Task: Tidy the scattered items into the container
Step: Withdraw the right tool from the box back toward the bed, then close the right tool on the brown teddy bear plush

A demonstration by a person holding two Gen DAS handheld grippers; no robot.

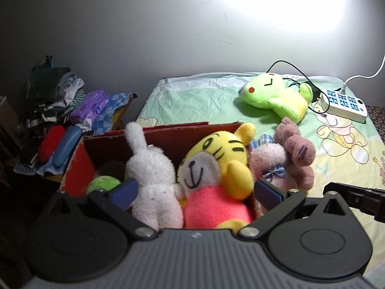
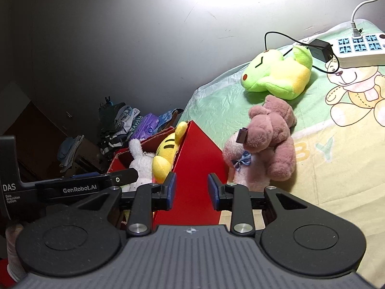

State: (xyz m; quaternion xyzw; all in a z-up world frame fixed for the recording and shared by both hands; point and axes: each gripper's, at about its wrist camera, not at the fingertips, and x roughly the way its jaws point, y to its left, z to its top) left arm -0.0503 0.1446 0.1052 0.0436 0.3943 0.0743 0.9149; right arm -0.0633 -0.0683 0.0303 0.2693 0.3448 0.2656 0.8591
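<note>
Left gripper (image 1: 195,192) hangs spread wide over the red box (image 1: 79,161) of plushies; right gripper (image 2: 191,187) narrowly apart, empty, green frog (image 2: 276,74) far right.

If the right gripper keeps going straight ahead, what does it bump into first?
Most likely the red box: its side fills the gap between the right gripper's empty jaws. The brown teddy sits off to the right of that line. Depth is hard to judge.
</note>
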